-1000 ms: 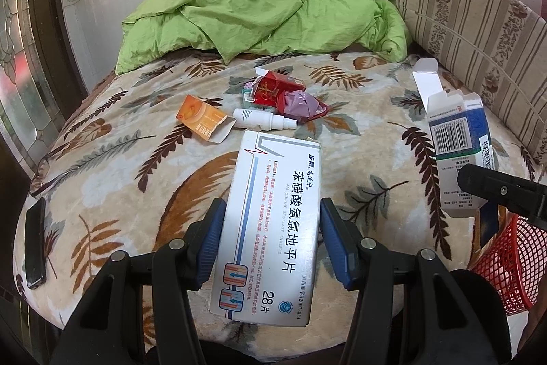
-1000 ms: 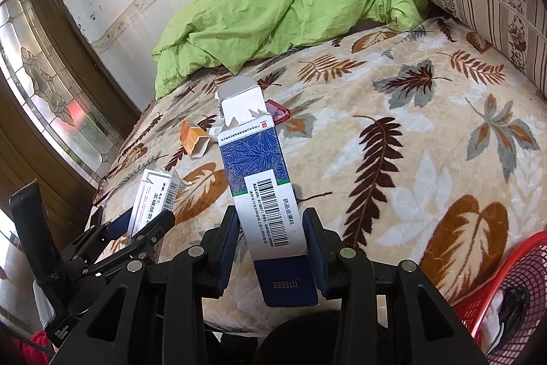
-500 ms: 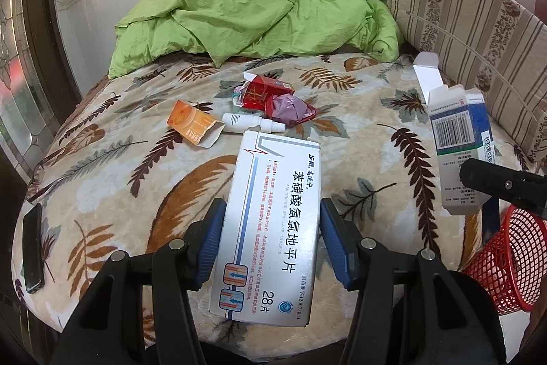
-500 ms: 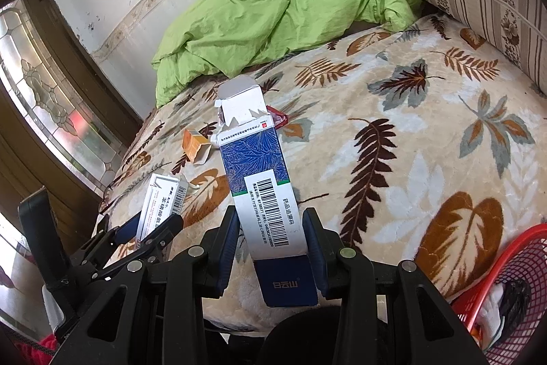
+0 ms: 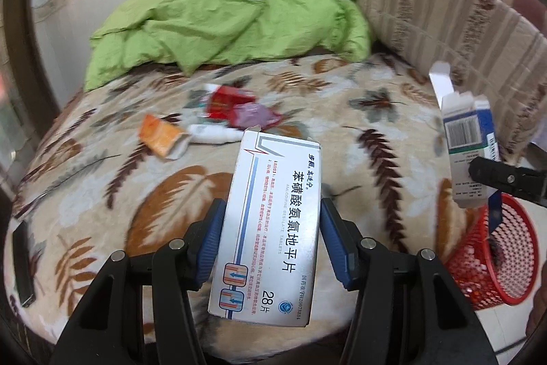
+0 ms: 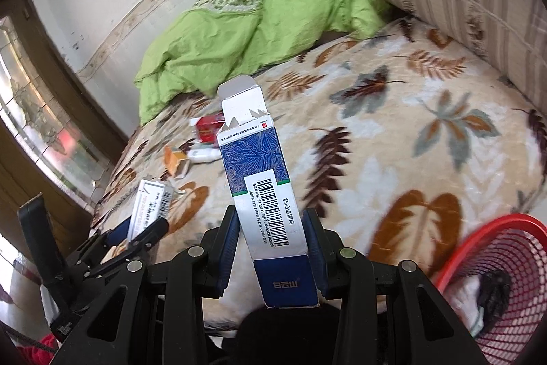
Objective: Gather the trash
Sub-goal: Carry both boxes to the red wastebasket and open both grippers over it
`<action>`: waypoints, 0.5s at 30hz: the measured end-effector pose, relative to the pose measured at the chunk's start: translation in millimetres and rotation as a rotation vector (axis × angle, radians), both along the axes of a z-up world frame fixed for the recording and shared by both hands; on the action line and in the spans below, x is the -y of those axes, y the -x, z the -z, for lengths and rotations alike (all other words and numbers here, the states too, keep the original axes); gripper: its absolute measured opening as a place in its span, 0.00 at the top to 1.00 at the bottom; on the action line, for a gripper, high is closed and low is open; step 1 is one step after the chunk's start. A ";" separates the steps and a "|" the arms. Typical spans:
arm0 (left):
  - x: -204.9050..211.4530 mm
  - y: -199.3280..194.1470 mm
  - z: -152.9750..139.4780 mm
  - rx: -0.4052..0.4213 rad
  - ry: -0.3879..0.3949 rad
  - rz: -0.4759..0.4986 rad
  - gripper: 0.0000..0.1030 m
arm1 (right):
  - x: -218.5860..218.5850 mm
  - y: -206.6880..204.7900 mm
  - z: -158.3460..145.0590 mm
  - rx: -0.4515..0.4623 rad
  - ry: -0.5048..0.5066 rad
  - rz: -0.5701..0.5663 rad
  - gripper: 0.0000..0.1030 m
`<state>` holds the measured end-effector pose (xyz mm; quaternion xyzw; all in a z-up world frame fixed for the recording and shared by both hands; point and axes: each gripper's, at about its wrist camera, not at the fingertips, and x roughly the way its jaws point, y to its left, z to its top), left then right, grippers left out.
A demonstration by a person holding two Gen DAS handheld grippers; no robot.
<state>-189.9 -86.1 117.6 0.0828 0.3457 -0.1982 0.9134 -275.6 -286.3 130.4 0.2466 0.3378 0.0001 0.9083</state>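
Leaf-patterned bed (image 5: 102, 194) fills both views, with a green quilt (image 5: 222, 23) at upper centre and a striped cushion (image 5: 461, 23) at upper right. Red mesh basket (image 6: 495, 279) stands at lower right, beside the bed's edge. Left gripper (image 5: 270, 221), partly open, clamps a white tablet box (image 5: 270, 221) by its sides at lower centre. Right gripper (image 6: 270, 245), narrowly open, grips a blue-and-white carton (image 6: 259, 180) (top flap open). Remaining litter at mid-frame: orange carton (image 5: 160, 139), white bottle (image 5: 212, 135), red packet (image 5: 225, 105).
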 end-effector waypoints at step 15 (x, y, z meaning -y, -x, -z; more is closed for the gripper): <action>119.1 42.5 -17.4 -0.106 0.036 0.416 0.48 | 111.4 111.3 12.9 -0.099 -0.052 0.349 0.61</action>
